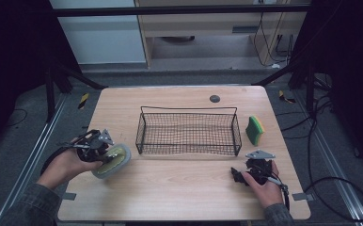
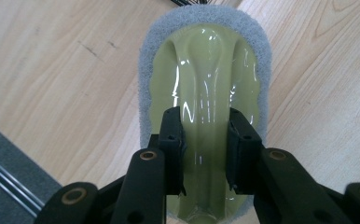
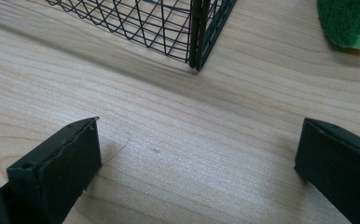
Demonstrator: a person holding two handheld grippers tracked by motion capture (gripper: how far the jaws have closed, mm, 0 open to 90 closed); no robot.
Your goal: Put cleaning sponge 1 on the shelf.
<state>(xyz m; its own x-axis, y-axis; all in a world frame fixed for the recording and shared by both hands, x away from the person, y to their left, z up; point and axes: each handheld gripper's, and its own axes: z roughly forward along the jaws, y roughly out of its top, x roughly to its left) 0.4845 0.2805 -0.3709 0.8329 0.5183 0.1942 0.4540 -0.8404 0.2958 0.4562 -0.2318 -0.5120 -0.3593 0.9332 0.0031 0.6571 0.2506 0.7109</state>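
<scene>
You are wearing grey-green sleeves, and each black tool, left tool (image 1: 105,149) and right tool (image 1: 236,175), is carrying a grey three-cornered plate (brass-ringed screws are showing) and trailing a black cable.

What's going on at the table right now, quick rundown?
Left gripper shut on scrub pad's yellow-green handle, left of wire basket. Right gripper open, holding nothing, near basket corner. Green sponge right of basket. Basket empty, path clear.

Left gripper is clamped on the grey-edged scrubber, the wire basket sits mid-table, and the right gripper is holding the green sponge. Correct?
Not quite: the right gripper is open and empty, as the right gripper view shows. The green sponge lies apart, right of the wire basket.
</scene>
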